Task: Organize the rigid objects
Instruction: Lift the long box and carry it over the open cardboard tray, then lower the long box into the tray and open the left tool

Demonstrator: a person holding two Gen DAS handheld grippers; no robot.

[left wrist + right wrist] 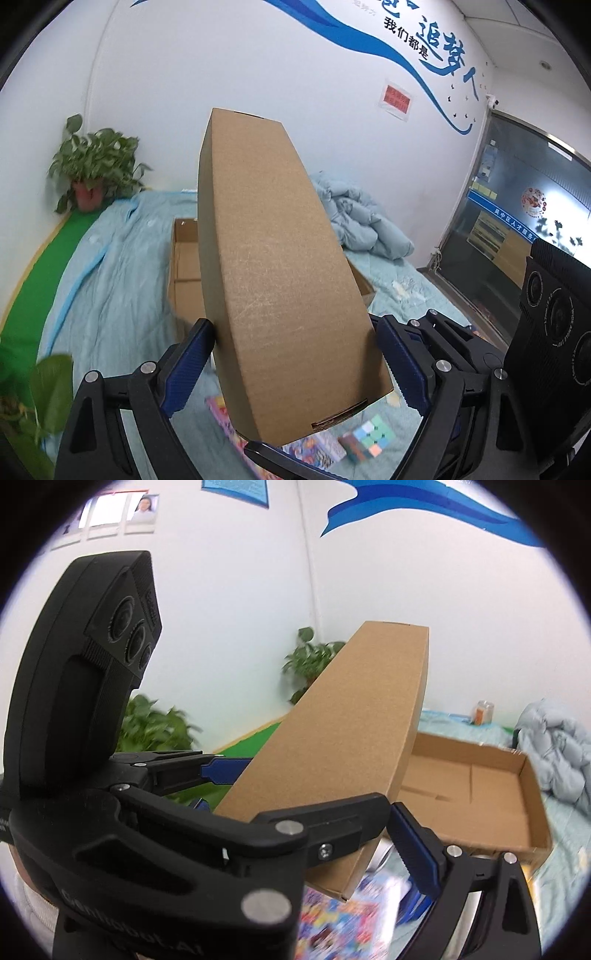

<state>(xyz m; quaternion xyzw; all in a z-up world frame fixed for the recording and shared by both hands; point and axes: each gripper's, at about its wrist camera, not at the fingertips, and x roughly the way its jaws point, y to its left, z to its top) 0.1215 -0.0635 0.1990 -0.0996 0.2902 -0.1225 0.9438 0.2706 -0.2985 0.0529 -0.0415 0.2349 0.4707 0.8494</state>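
Left gripper [295,354] clamping closed carton [273,266], open box [184,266] half hidden — right gripper's state unclear

A bed [110,280] spread with a pale blue-green sheet carries everything. An open, shallow cardboard tray [524,794] lies flat on it near the middle, empty inside. Behind the tray, a crumpled light-blue duvet [358,221] is heaped against the wall. At the near edge lie a Rubik's cube [369,439] with pastel faces and, just beside it, a colourful printed box [332,923], blurred. A small jar with an orange label [484,712] stands at the far side.
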